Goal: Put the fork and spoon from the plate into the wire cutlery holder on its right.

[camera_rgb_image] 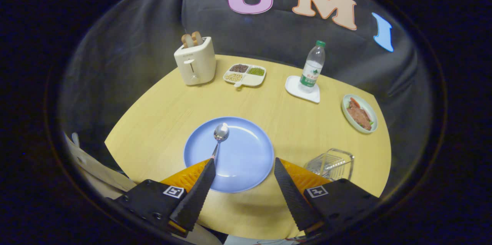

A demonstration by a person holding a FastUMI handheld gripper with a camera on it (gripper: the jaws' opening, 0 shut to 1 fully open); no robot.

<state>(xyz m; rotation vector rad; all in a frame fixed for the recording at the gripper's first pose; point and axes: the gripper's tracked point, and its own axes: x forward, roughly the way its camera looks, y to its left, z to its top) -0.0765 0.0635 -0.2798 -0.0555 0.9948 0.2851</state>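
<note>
Spoon (220,137) on blue plate (246,168), handle passing behind left finger; claw (243,162) spread wide, grasping nothing.

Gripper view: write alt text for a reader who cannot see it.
The open hand-held gripper hovers over a blue plate holding a spoon, its handle by one finger. A wire cutlery holder stands right of the plate on the wooden table.

I count 1 plate (246,168), 1 spoon (220,134), 1 wire holder (331,163), 1 toaster (195,61), 1 bottle (312,67), 2 food dishes (245,75), gripper (243,164) fingers spread apart
</note>
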